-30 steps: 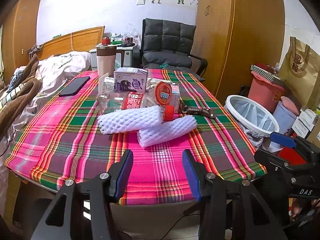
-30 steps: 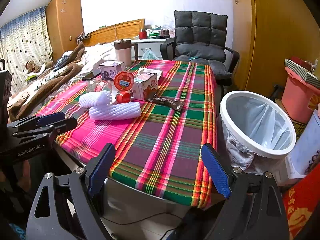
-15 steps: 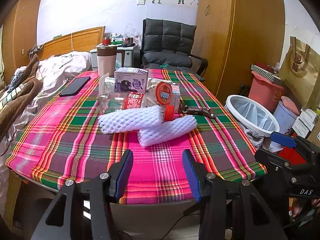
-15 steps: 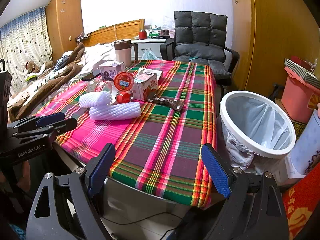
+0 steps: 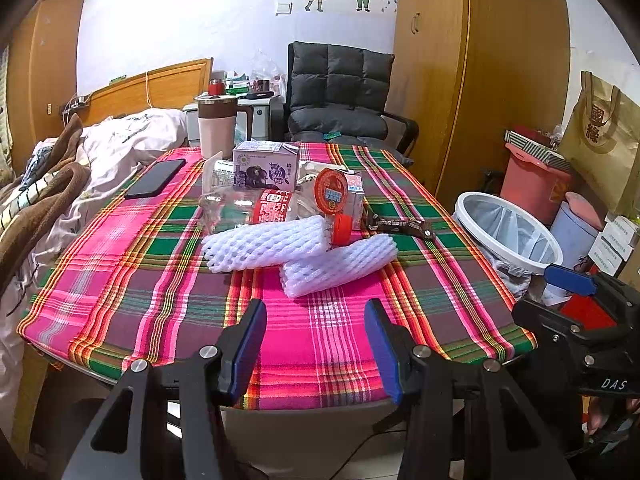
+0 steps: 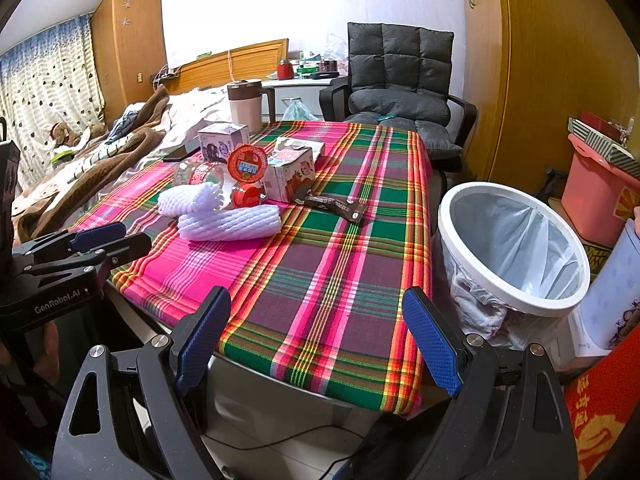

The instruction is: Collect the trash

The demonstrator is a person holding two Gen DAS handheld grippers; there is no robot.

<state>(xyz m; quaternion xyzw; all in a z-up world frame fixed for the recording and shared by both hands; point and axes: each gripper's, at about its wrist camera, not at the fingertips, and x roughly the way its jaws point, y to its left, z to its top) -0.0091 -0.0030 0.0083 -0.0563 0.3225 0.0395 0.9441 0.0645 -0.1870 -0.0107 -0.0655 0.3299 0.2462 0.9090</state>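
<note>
Trash lies on a plaid-covered table (image 5: 160,280): two white foam nets (image 5: 264,242) (image 5: 340,266), a clear plastic bottle (image 5: 256,210) with a red cap (image 5: 342,230), a purple milk carton (image 5: 266,170), a pink carton (image 5: 354,196), a round red lid (image 5: 330,192) and a brown wrapper (image 5: 400,226). The white bin (image 6: 512,248) with a plastic liner stands right of the table. My left gripper (image 5: 316,346) is open and empty over the near table edge. My right gripper (image 6: 316,340) is open and empty near the table's front right corner.
A black phone (image 5: 154,178) and a pink mug with a brown lid (image 5: 216,130) sit at the far left of the table. A bed (image 5: 60,168) lies to the left, a grey chair (image 5: 340,100) behind. A pink bucket (image 6: 600,196) and bags stand by the wardrobe.
</note>
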